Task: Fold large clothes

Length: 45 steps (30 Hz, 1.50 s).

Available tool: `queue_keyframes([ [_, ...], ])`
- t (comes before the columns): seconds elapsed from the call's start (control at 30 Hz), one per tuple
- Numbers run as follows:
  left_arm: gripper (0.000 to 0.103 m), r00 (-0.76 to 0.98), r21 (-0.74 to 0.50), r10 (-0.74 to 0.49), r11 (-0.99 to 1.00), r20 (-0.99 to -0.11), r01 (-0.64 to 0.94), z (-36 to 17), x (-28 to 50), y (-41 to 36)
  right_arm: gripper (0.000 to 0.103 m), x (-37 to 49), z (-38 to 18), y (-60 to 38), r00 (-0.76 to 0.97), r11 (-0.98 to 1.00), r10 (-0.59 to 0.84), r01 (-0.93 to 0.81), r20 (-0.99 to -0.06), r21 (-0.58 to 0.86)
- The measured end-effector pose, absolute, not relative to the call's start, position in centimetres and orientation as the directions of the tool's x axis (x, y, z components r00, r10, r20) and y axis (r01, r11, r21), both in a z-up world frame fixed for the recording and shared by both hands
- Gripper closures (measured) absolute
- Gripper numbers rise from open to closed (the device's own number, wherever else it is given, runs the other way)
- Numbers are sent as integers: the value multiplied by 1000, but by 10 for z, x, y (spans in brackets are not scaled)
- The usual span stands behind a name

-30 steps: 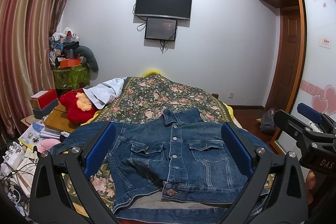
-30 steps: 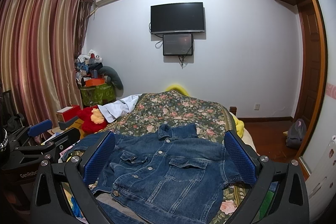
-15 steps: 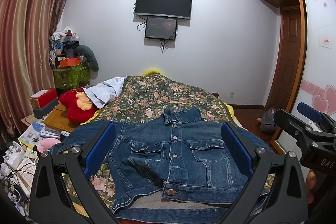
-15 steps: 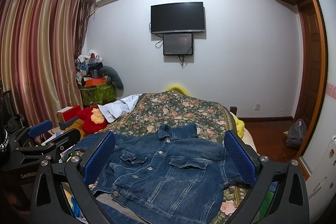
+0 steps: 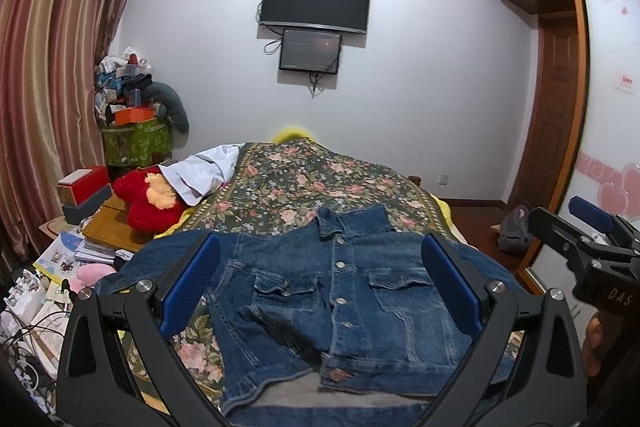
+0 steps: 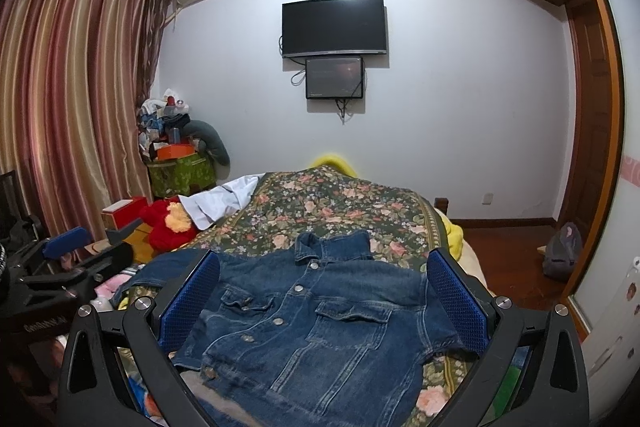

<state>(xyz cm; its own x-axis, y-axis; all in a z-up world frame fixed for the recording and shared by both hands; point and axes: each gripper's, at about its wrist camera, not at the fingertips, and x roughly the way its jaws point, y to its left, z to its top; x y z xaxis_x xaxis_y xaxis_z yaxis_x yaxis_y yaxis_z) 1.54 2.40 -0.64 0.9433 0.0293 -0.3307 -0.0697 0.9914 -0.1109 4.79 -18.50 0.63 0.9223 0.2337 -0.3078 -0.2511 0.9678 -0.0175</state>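
Observation:
A blue denim jacket (image 5: pixel 340 291) (image 6: pixel 316 327) lies front up and buttoned on the flowered bedspread (image 5: pixel 320 183) (image 6: pixel 340 211), collar toward the far wall, its lower left corner turned over. My left gripper (image 5: pixel 320 287) hovers above it, open, nothing between its blue pads. My right gripper (image 6: pixel 324 303) is open too, held over the jacket with nothing in it. The right gripper's body (image 5: pixel 592 255) shows at the right edge of the left wrist view; the left gripper's body (image 6: pixel 64 267) shows at the left edge of the right wrist view.
A red plush toy (image 5: pixel 148 195) and a white garment (image 5: pixel 208 167) lie at the bed's left side. Books, boxes and cables (image 5: pixel 52 267) crowd the floor on the left. A wardrobe door (image 5: pixel 608 147) and a dark bag (image 5: pixel 516 231) stand on the right.
Both views have stayed almost still; the left wrist view has shifted very slightly. The jacket has not moved and both grippers stay open.

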Motion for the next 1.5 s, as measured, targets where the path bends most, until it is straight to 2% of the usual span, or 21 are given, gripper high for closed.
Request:
queue_keyframes([
  [0.13, 2, 936, -116, 80, 985, -342, -126, -8, 39, 49, 0, 82, 10, -182, 915, 967, 235, -254, -329, -16],
  [0.3, 2, 907, -131, 92, 979, -412, -158, -21, 81, 92, 0, 135, 11, -168, 891, 957, 256, -289, -375, -34],
  [0.53, 2, 799, -221, 79, 941, -596, -258, -69, 146, 168, 0, 216, -3, -129, 830, 921, 305, -382, -466, -77],
  [0.6, 2, 757, -236, 76, 926, -649, -296, -91, 163, 189, 0, 242, -14, -115, 805, 909, 318, -409, -501, -81],
  [0.73, 2, 677, -239, 74, 903, -732, -357, -135, 187, 218, 0, 301, -55, -95, 710, 897, 316, -439, -629, -44],
  [0.9, 4, 588, -332, -28, 847, -809, -415, -190, 210, 248, 0, 364, -115, -108, 597, 923, 254, -384, -761, 7],
  [0.93, 8, 573, -355, -55, 831, -818, -428, -198, 213, 252, 0, 378, -129, -116, 568, 934, 235, -358, -789, 21],
  [1.07, 10, 551, -453, -160, 769, -819, -451, -225, 227, 267, 0, 424, -180, -150, 443, 968, 171, -244, -880, 66],
  [1.23, 12, 569, -542, -218, 680, -793, -494, -244, 236, 286, 0, 452, -226, -175, 356, 980, 83, -199, -931, 12],
  [1.4, 12, 598, -543, -195, 687, -778, -482, -244, 248, 294, 0, 452, -244, -169, 352, 971, 27, -233, -936, -59],
  [1.5, 12, 611, -513, -136, 698, -780, -500, -240, 259, 295, 0, 447, -249, -156, 378, 947, -28, -286, -925, -145],
])
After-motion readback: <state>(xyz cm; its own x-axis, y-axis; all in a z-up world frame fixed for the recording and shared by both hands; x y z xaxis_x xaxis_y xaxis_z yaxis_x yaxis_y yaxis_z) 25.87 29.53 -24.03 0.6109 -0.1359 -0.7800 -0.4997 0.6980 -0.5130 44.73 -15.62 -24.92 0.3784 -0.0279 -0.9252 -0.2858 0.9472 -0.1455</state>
